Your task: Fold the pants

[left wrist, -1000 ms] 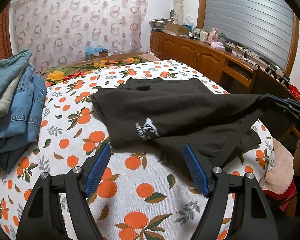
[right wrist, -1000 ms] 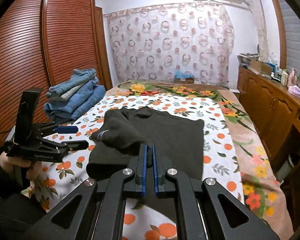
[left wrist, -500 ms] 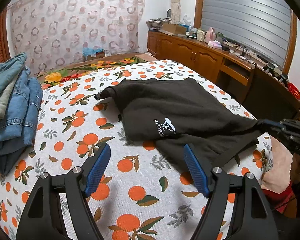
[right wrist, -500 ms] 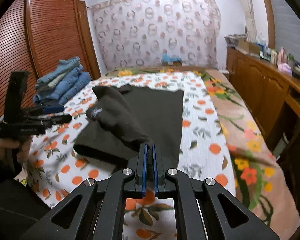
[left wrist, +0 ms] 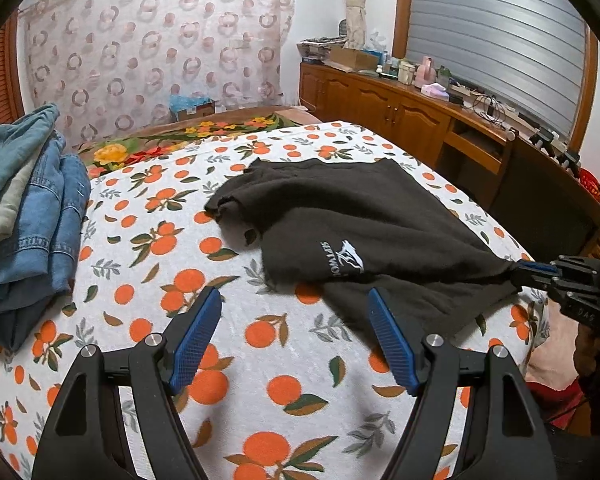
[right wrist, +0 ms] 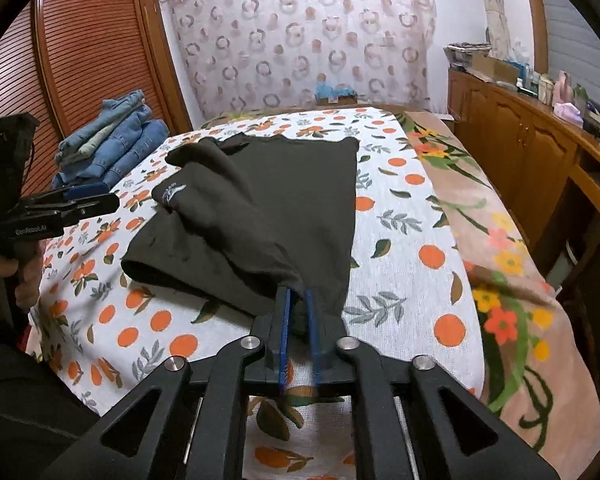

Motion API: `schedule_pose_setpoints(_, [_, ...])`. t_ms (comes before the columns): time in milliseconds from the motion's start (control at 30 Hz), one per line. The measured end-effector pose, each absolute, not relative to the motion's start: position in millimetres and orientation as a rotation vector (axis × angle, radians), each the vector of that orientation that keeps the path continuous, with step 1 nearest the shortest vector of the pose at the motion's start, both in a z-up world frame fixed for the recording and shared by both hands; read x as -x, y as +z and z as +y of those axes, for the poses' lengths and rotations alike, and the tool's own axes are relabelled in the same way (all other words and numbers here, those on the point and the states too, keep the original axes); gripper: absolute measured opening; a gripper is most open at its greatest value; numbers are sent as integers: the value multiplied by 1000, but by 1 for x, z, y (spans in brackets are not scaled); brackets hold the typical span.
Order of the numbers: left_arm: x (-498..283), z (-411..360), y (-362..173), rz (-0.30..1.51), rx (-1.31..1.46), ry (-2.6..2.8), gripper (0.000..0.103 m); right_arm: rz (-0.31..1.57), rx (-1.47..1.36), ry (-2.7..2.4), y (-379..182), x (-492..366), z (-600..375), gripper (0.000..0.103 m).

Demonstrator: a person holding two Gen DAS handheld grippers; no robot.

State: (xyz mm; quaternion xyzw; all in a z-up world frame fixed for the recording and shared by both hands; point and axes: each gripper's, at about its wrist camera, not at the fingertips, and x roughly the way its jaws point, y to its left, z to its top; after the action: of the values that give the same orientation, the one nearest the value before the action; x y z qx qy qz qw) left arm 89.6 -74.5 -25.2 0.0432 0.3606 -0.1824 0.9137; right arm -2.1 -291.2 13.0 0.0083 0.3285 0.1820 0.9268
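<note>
Dark pants (left wrist: 360, 208) with a white logo (left wrist: 342, 258) lie on the orange-print bed sheet (left wrist: 260, 340), one layer folded over the other. My right gripper (right wrist: 298, 294) sits low at the pants' near end (right wrist: 292, 200). Its jaws are opening, and a bunched tip of cloth still lies between the parted blue pads. In the left wrist view that gripper (left wrist: 536, 267) is at the right bed edge, with the cloth tapering to it. My left gripper (left wrist: 296, 300) hovers wide open over the sheet just short of the pants, holding nothing. It also shows at left (right wrist: 110, 197).
A stack of folded jeans (left wrist: 28, 208) sits at the bed's left side. A wooden cabinet (left wrist: 400, 108) crowded with small items runs along the right wall. A louvred wardrobe (right wrist: 80, 60) stands on the left. A floral blanket (right wrist: 500, 260) covers the bed's right strip.
My right gripper came down to the bed with the pants' end, laying the lifted layer flat, and its pads have parted. The left gripper stayed where it was, still open.
</note>
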Motion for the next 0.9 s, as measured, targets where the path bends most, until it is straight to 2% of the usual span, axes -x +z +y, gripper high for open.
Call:
schedule_pose_setpoints(33, [-92, -72, -25, 741, -84, -372, 77, 664, -19, 374, 15, 3, -292, 14])
schedule_pose_setpoints(100, [-97, -66, -22, 739, -77, -365, 77, 637, -31, 387, 22, 3, -293, 26])
schedule_pose_setpoints(167, [-103, -60, -20, 733, -74, -358, 77, 611, -59, 414, 30, 2, -295, 31])
schedule_pose_setpoints(467, [-125, -31, -10, 725, -66, -312, 77, 583, 52, 540, 51, -39, -236, 31])
schedule_pose_setpoints(900, [-142, 1, -9, 721, -46, -278, 77, 696, 156, 743, 31, -118, -151, 31])
